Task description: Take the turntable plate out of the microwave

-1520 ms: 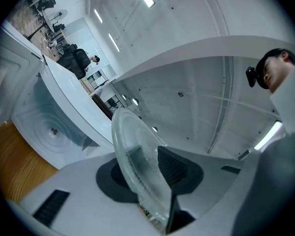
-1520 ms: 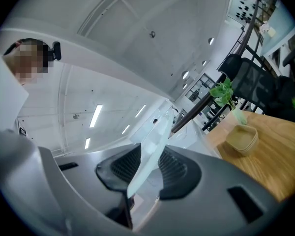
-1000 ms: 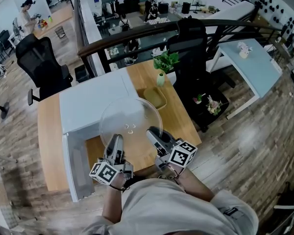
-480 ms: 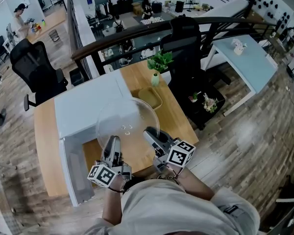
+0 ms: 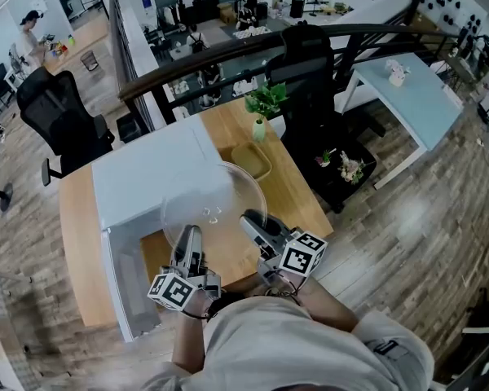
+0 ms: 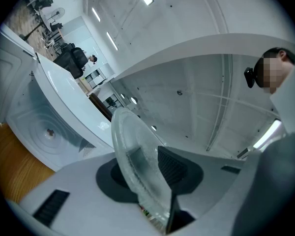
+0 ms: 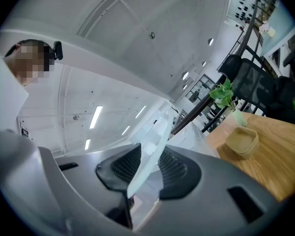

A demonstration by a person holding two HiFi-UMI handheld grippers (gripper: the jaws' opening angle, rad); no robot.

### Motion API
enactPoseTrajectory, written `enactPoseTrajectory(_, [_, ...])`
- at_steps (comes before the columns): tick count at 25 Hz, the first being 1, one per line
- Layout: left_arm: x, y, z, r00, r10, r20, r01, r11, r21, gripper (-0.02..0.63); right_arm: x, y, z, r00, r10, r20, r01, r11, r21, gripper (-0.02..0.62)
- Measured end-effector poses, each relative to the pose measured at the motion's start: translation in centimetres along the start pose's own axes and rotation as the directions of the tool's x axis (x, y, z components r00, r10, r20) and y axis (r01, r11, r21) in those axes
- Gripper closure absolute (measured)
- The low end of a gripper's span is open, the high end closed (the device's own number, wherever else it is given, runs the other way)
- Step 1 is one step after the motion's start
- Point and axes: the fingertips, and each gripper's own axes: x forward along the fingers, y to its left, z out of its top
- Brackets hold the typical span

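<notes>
Two grips on the turntable plate (image 5: 214,206)

Round, clear, pebbled glass, it hung outside the white microwave (image 5: 147,177), above the wooden table (image 5: 297,194). The left claw (image 5: 189,235) and right claw (image 5: 251,221) were clenched on its near rim. Only the left gripper view showed the cavity's hub (image 6: 49,131).

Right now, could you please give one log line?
turntable plate: out of microwave | left gripper: gripping rim | right gripper: gripping rim
</notes>
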Motion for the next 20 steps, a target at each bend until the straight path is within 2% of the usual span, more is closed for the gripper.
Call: enactPoseTrajectory(20, [-0.27, -0.14, 0.19, 1.0, 0.006, 0.008, -0.006, 1.0, 0.005, 0.482, 0.04, 0.29, 0.04, 1.0, 0.0, -0.009, 0.0, 1.0, -0.005, 0.482])
